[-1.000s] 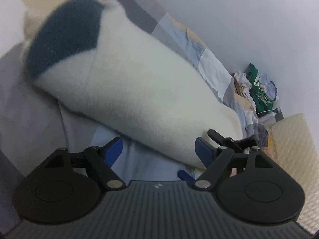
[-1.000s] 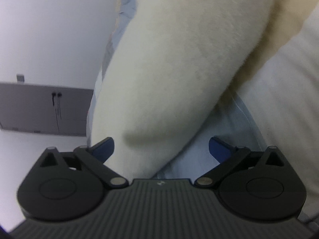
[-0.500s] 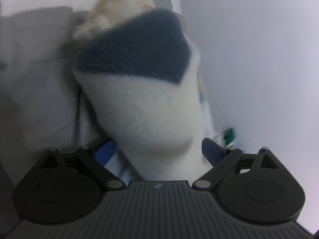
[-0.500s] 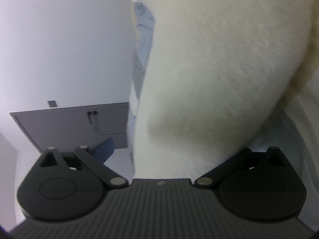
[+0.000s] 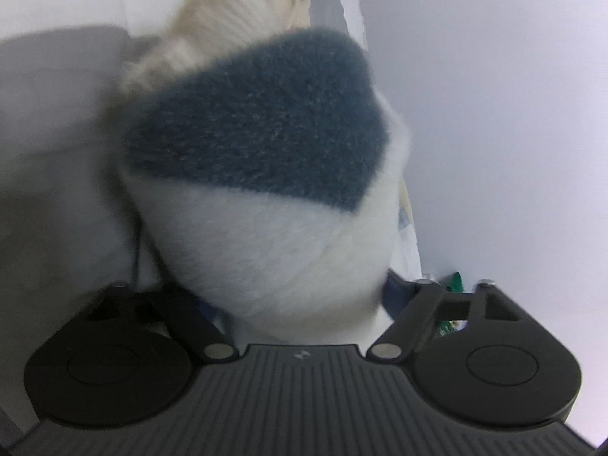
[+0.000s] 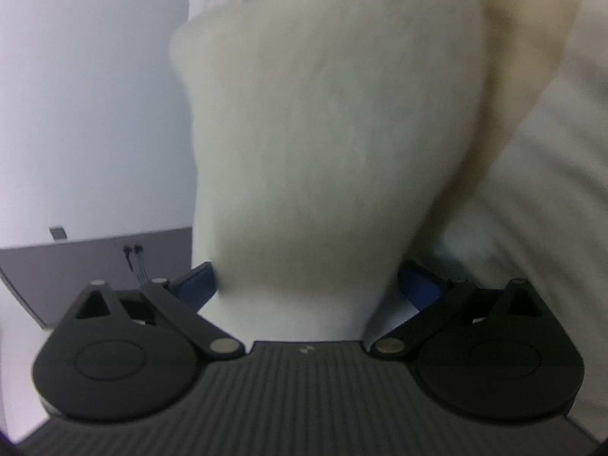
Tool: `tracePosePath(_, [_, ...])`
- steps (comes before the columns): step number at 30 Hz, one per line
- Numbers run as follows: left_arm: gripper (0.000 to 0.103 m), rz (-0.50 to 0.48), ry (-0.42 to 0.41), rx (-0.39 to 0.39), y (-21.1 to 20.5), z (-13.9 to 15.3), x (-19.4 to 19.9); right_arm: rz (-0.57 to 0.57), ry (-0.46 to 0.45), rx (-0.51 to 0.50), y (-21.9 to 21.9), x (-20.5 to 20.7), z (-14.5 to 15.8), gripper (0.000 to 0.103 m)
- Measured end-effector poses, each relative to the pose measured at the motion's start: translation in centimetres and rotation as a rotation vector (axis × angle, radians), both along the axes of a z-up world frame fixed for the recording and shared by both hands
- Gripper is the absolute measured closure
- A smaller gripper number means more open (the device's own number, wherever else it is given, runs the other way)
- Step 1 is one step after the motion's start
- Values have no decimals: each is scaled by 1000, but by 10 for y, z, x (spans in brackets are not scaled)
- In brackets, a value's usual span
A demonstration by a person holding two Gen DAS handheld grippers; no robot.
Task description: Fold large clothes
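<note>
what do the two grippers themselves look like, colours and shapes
Both look alike. The left gripper and right gripper each have a dark grey ribbed body with a small pale logo at its front edge, flanked by two black rounded housings with a raised disc. Black link arms on silver pins run forward to blue pads. No cables, hands or sleeves show.

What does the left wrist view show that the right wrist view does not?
Only the left wrist view shows the garment's dark blue patch, a ribbed cream knit above it, and a green packet. Only the right wrist view shows a grey cabinet. Both show fluffy white fabric lying between the fingers of a tool; the left tool is closing on it.
</note>
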State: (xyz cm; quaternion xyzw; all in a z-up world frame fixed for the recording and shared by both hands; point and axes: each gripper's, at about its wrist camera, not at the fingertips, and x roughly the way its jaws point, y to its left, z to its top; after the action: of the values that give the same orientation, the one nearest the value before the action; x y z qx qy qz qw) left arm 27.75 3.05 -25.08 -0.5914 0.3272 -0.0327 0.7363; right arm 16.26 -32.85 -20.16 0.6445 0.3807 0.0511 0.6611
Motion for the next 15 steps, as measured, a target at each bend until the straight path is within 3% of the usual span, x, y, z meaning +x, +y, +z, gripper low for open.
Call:
tracePosePath(3, [48,-1,-62,55,-4,10,-3,-34,-14,-50,-3,2,5,0])
tracePosePath(7, [50,-32,-141,71,-9,16,-1,-79,-14,-24,-10,4,0,0])
tracePosePath(11, [50,-33,-136,11,-3,5,-1,-119,-15,30,-18,0,-5,0])
tracePosePath(15, [49,-35,-134,16,5,1,14,-122,-20,28,-18,8,-6,0])
